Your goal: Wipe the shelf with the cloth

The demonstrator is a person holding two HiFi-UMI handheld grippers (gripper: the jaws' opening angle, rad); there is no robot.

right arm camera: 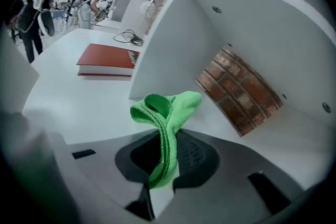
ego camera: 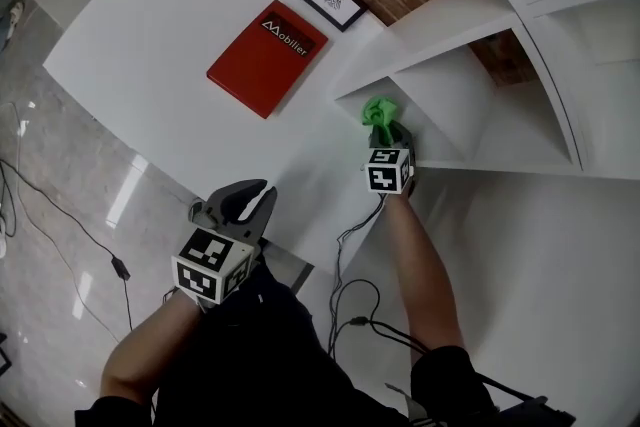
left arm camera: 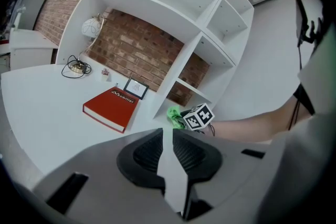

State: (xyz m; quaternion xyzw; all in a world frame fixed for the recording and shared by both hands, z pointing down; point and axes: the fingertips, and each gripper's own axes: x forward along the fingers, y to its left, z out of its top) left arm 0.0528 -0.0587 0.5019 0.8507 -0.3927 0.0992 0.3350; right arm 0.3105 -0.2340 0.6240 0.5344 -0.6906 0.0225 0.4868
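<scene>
Left claw [ego camera: 245, 203]: released, its jaws a narrow gap apart with nothing between them, hanging over the desk's near edge, well apart from the work
White desk [ego camera: 140, 55]: a flat red hardcover book [ego camera: 267, 57] lies toward the far edge; a small black-framed picture [ego camera: 333, 0] stands just behind it at the far right corner
Bright green microfibre cloth [right arm camera: 167, 107]: bunched into a loop that stands up out of the jaws, at the mouth of the lowest compartment, just beside the upright side panel; whether it touches the board cannot be told
Right claw [right arm camera: 165, 155]: clenched on the cloth's lower fold, reaching in from the desk's right end
White shelf unit [ego camera: 470, 130]: open compartments, bare inside
Step in hand: likely the start of a wiping pass; tip the claw so the loose loop, not the hard jaws, presses flat on the board, then sweep front to back into the corner, keeping the grip firm so the fold does not pull free
Surface: smooth, matt white board; the cloth should glide easily
Room: red brick wall [right arm camera: 239, 89] behind the shelf, glossy pale floor [ego camera: 60, 195] with trailing cables, people at benches far off
</scene>
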